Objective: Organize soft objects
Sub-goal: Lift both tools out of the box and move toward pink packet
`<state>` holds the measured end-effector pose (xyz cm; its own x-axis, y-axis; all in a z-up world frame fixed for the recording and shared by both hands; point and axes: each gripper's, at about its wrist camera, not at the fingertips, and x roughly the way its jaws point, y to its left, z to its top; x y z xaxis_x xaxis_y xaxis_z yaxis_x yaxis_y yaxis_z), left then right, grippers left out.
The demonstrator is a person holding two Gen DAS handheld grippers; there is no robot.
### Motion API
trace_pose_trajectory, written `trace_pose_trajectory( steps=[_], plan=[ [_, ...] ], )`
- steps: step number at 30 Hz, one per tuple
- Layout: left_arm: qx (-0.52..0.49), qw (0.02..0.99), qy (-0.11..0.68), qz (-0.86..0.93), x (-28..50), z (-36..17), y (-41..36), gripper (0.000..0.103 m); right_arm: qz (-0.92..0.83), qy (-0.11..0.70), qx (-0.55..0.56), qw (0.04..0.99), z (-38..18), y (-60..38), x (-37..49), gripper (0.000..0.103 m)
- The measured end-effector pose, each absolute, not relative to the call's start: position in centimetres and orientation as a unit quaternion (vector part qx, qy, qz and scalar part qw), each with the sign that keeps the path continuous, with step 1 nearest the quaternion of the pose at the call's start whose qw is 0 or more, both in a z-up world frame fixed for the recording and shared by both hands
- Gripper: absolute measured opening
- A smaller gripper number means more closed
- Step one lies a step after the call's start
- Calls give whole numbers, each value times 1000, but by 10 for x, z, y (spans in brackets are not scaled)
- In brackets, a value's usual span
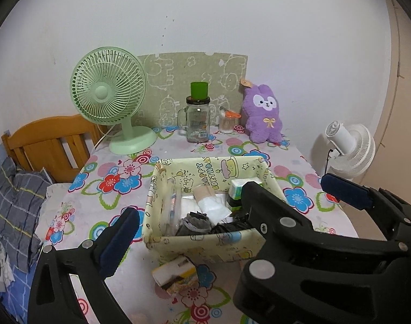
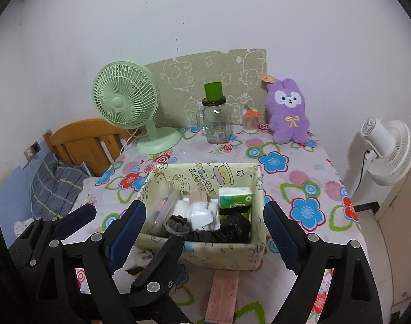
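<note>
A pale yellow cartoon-print fabric box [image 1: 205, 245] [image 2: 205, 253] stands on the floral table. Inside lie white packets [image 2: 197, 210], a green tissue pack [image 2: 235, 198], a grey rolled sock [image 2: 177, 224] and black soft items [image 2: 227, 229]. A small tissue packet [image 1: 175, 272] lies in front of the box on the left. A pink folded cloth [image 2: 223, 297] lies in front of the box. My left gripper [image 1: 232, 208] is open and empty, above the box front. My right gripper [image 2: 205, 229] is open and empty, its fingers either side of the box. A purple plush bunny [image 1: 263, 113] [image 2: 287, 110] sits at the back.
A green desk fan [image 1: 111, 102], a glass jar with a green cup on top [image 1: 198, 118] and a cotton-swab pot [image 1: 227, 122] stand along the back wall. A white floor fan [image 2: 386, 148] is right of the table. A wooden bed headboard [image 1: 49, 145] and plaid pillow [image 1: 14, 210] are left.
</note>
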<state>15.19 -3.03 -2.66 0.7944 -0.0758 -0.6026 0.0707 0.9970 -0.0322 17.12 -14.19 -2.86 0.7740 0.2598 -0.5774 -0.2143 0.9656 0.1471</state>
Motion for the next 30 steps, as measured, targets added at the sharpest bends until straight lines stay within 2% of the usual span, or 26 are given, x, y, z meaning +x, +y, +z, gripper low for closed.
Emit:
trace_pose_trajectory(
  steps=[30],
  plan=[
    [-3, 952, 303, -44, 84, -53, -49, 103, 91, 283, 41, 954, -53, -159, 95, 91]
  ],
)
